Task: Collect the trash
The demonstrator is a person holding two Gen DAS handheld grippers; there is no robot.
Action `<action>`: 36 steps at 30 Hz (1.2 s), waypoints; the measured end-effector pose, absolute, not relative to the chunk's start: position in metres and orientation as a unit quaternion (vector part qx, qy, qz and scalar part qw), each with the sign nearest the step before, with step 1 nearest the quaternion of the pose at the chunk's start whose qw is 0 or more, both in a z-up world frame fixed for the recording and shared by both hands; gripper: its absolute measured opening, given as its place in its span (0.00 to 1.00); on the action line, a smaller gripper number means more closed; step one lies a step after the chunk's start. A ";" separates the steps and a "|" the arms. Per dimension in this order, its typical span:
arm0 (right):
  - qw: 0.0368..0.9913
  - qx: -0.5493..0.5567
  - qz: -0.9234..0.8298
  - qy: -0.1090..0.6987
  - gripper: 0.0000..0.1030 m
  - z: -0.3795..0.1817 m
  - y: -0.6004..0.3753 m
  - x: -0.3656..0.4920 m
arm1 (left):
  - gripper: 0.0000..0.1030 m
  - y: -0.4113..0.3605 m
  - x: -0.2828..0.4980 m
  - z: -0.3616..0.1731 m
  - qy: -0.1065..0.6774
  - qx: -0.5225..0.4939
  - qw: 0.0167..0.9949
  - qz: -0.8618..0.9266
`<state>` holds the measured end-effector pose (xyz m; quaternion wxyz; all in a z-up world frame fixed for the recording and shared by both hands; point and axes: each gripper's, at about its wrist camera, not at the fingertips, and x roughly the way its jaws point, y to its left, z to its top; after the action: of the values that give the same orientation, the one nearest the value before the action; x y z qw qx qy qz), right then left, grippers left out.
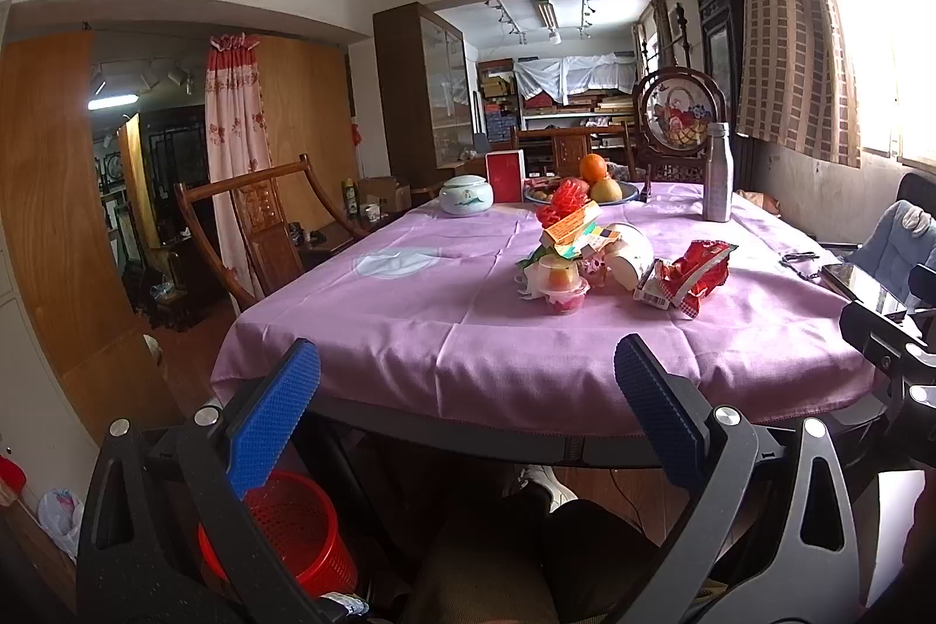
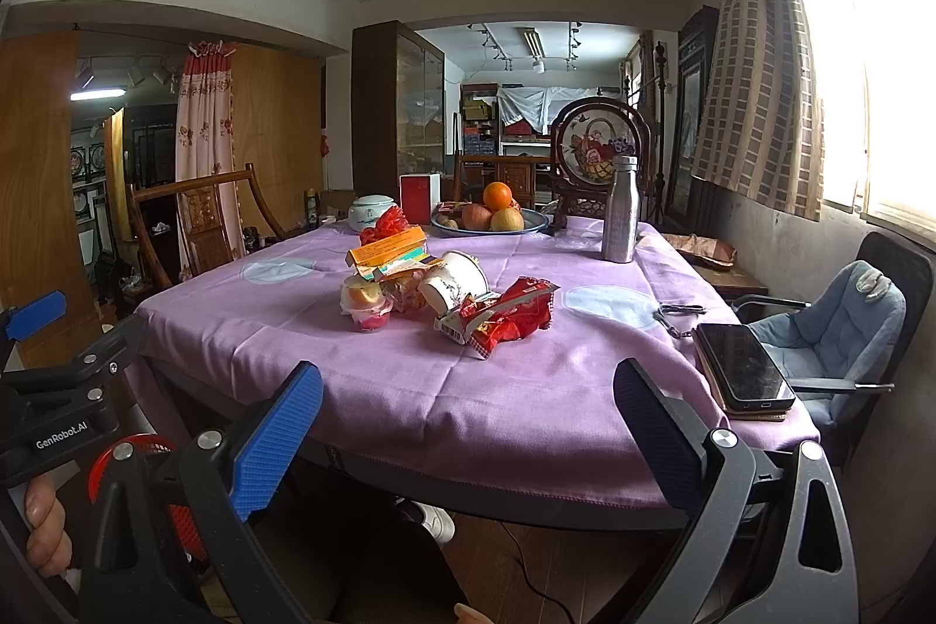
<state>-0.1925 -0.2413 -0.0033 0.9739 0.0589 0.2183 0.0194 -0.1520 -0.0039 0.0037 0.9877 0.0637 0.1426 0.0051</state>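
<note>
On the desk (image 2: 409,390), spread with a purple cloth, the trash lies heaped near the middle: a red snack wrapper (image 2: 509,317), a tipped white paper cup (image 2: 456,282), two stacked jelly cups (image 2: 365,305) and an orange carton (image 2: 389,250). Behind the heap stand a fruit bowl (image 2: 491,220) and a steel bottle (image 2: 621,209); a phone (image 2: 743,369) rests at the right edge. Both the left tongs (image 1: 468,410) and right tongs (image 2: 468,419) hang before the near edge, spread wide, gripping nothing. A red basket (image 1: 292,530) sits on the floor, lower left.
</note>
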 end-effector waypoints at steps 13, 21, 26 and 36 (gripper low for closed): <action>0.973 0.058 0.020 0.221 0.95 -0.005 -0.239 -0.194 | 0.94 -0.002 -0.158 -0.004 0.146 0.065 0.987 0.003; 0.973 0.057 0.020 0.223 0.95 -0.009 -0.238 -0.193 | 0.94 -0.005 -0.159 -0.010 0.155 0.061 0.986 0.003; 0.972 0.058 0.019 0.227 0.95 -0.015 -0.240 -0.191 | 0.94 -0.003 -0.155 -0.009 0.165 0.055 0.985 -0.004; 0.969 0.059 0.017 0.240 0.95 -0.028 -0.243 -0.184 | 0.94 0.009 -0.141 -0.011 0.193 0.032 0.981 -0.013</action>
<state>-0.1837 -0.2431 -0.0282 0.9688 0.0592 0.2399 0.0170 -0.1405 0.0085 -0.0106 0.9806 0.0322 0.1929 -0.0127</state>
